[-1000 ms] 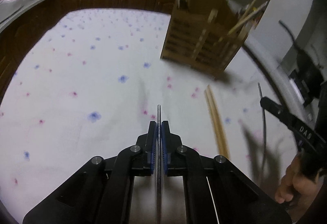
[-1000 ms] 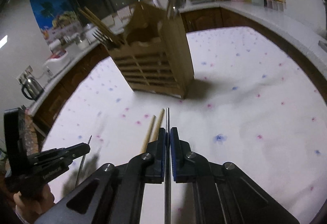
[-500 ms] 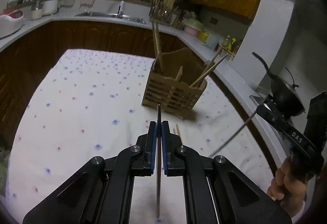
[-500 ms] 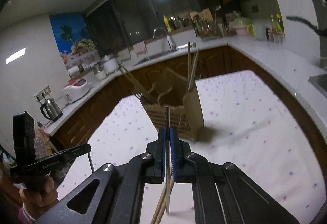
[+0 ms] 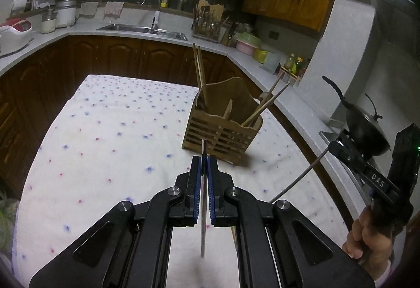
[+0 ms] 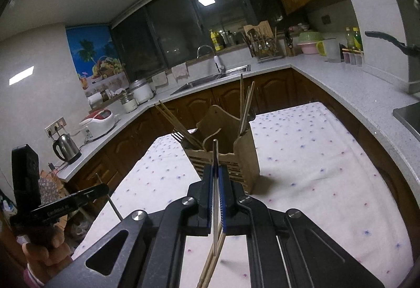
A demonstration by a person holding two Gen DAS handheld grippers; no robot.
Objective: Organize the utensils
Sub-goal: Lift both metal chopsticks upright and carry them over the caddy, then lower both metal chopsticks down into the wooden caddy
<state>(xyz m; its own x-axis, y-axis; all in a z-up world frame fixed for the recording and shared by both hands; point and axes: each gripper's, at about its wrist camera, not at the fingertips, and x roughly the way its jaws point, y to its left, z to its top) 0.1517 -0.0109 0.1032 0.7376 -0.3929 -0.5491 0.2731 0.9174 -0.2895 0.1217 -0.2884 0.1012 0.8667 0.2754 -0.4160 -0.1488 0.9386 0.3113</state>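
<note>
The wooden holder [image 5: 223, 127] stands on the cloth-covered table [image 5: 105, 156] toward its far edge, ahead of both tools, compartments open upward. The left gripper [image 5: 204, 164] is clamped on a thin metal utensil [image 5: 203, 198], long axis toward the holder. The right gripper [image 6: 215, 175] pinches another metal utensil [image 6: 215, 183], probably a chopstick.

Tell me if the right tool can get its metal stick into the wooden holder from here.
Probably yes: the right tool grips its metal stick above the cloth, and nothing stands between it and the wooden holder.
</note>
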